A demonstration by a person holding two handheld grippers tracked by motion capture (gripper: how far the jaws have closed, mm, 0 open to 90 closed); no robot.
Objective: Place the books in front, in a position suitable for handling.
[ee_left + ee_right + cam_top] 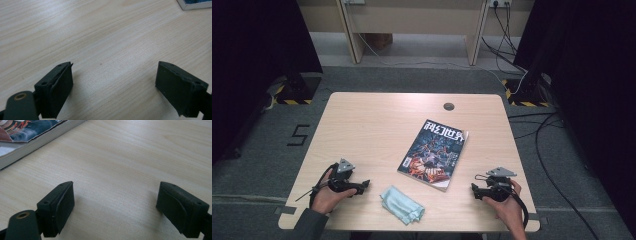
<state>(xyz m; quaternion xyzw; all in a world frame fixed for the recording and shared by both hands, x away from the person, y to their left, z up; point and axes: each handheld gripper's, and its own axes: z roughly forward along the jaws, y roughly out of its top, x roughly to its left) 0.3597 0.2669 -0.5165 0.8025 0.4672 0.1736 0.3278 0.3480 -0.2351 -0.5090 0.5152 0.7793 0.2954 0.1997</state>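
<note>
A magazine [433, 154] with a dark illustrated cover lies closed, slightly turned, right of the table's middle. A crumpled pale green cloth [402, 204] sits near the front edge. My left gripper [363, 186] rests low at the front left, pointing right toward the cloth, jaws wide apart with bare wood between them [113, 75]. My right gripper [473, 191] rests at the front right, pointing left, open over bare wood [115, 197]. The magazine's spine and cover corner [27, 135] lie ahead of it to the left. A corner of the magazine [192, 3] shows far ahead of the left gripper.
The light wooden table [377, 125] has a round cable grommet [449, 106] near its far edge. Beyond it stand a wooden desk frame [412, 20] and loose cables [542, 130] on the grey floor at the right.
</note>
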